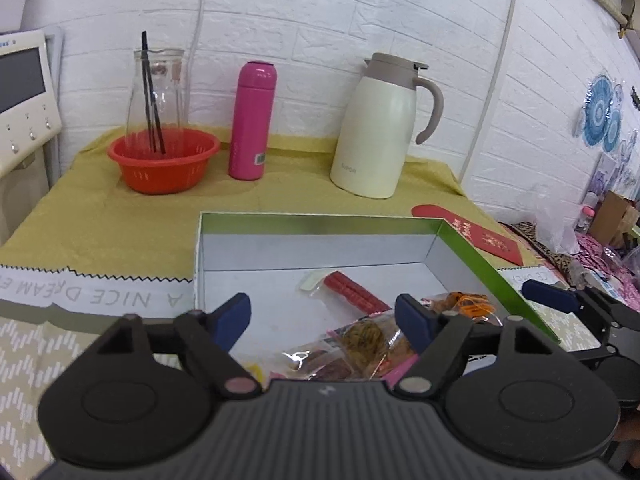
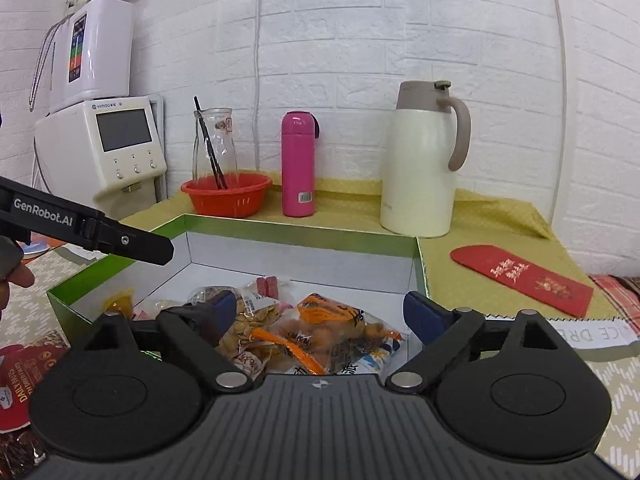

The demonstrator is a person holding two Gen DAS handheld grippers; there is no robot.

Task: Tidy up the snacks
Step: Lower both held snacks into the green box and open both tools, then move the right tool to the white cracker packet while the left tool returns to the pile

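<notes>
A shallow box (image 1: 320, 221) with a green rim and white inside lies on the table. It holds a red stick packet (image 1: 356, 292) and a pile of wrapped snacks (image 1: 360, 346) at its near side. My left gripper (image 1: 324, 316) hovers open over that pile, with nothing between its blue pads. In the right wrist view the same box (image 2: 300, 229) holds several snack packets (image 2: 304, 332), and my right gripper (image 2: 322, 310) stands wide open just above them, gripping nothing. The left gripper's black finger (image 2: 120, 240) reaches over the box's left rim, with a hand (image 2: 16, 276) behind it.
Behind the box stand a red basket (image 1: 164, 160) holding a glass carafe, a pink bottle (image 1: 252, 120) and a cream thermos jug (image 1: 380, 128). A red envelope (image 2: 520, 280) lies right of the box. A red nut bag (image 2: 24, 376) lies outside at left. A water dispenser (image 2: 120, 148) stands far left.
</notes>
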